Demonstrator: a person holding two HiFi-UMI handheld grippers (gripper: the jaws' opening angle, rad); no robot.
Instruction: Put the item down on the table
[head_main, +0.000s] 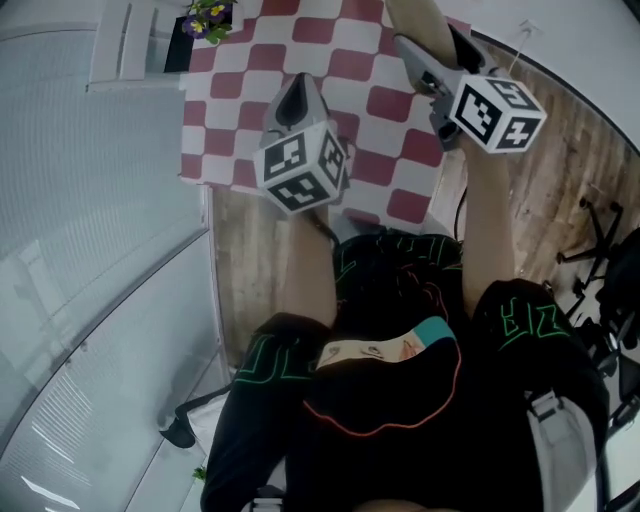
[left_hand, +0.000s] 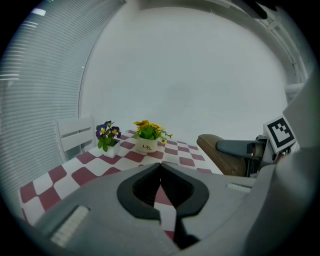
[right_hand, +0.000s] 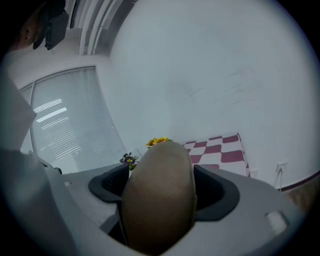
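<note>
A brown, potato-like oval item (right_hand: 159, 200) fills the middle of the right gripper view, with my right gripper (right_hand: 162, 186) shut on it. From the head view this gripper (head_main: 415, 55) is held above the red-and-white checkered table (head_main: 390, 150), the item (head_main: 420, 20) sticking out at the top edge. The left gripper view shows the same item (left_hand: 222, 154) hanging in the air at the right, clear of the tabletop. My left gripper (left_hand: 160, 169) is shut with nothing in it, its jaws meeting at the tips; it (head_main: 293, 100) hovers over the table's near left part.
Two small flower pots stand at the table's far side: purple pansies (left_hand: 107, 136) and a white pot of yellow flowers (left_hand: 147, 138). A white chair (left_hand: 75, 136) stands at the left of the table. The person's legs (head_main: 400, 330) are below, and a wooden floor (head_main: 560, 170) lies to the right.
</note>
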